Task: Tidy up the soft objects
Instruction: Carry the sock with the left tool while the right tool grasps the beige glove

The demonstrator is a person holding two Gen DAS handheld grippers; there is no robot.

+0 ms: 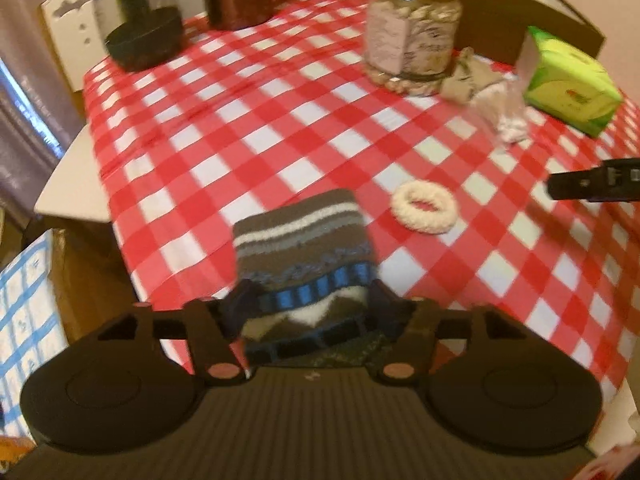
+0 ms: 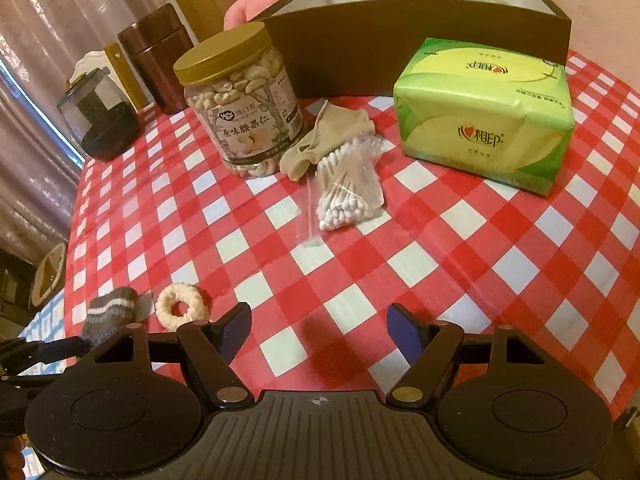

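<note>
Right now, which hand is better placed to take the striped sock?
Left. The striped sock lies between the left tool's open fingers; the right tool hangs open over bare tablecloth, away from it.

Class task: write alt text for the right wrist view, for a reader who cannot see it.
An open right hand-held gripper hovers, empty, over a red-and-white checked tablecloth. Beyond lie a bag of cotton swabs, a beige sock, a cashew jar, a green tissue pack and a brown box.
</note>
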